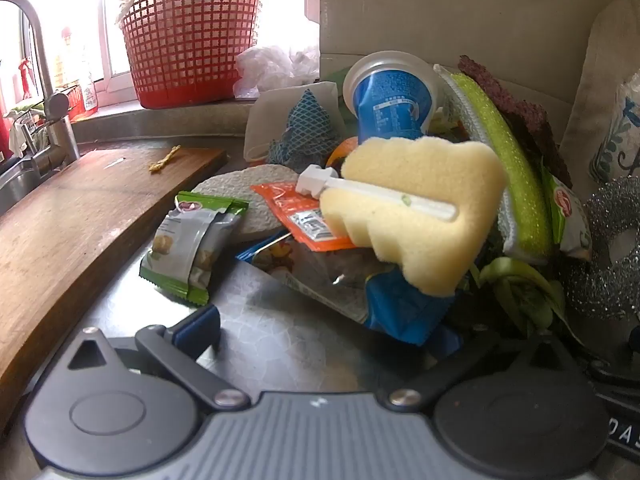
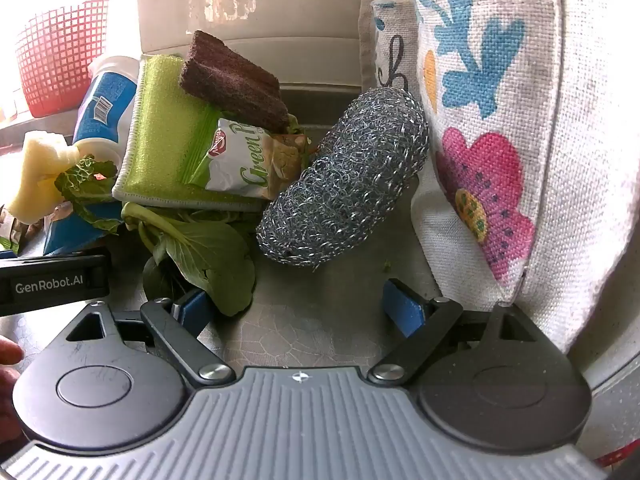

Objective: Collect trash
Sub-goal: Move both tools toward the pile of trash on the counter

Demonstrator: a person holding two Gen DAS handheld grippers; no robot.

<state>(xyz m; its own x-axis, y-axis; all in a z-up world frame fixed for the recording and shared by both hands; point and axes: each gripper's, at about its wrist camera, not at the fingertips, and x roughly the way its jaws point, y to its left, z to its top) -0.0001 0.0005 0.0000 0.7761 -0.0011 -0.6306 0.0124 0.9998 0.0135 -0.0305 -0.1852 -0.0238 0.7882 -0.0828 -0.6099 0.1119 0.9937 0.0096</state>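
Both tongs released, jaws spread wide, nothing between them: left gripper (image 1: pixel 320 332) above bare counter (image 1: pixel 272 320) before the heap, right gripper (image 2: pixel 298 310) before the steel scourer (image 2: pixel 344 184), beside a flowered cloth bag (image 2: pixel 500 120). Trash heaped toward the counter's back edge against the wall: green snack packet (image 1: pixel 192 240) beside the wooden board (image 1: pixel 80 216), orange wrapper (image 1: pixel 304 216), blue cup (image 1: pixel 394 100) tipped over, wilted greens (image 2: pixel 200 256), second snack packet (image 2: pixel 244 160) on a green cloth (image 2: pixel 164 132). Yellow sponge wand (image 1: pixel 416 208) atop the pile.
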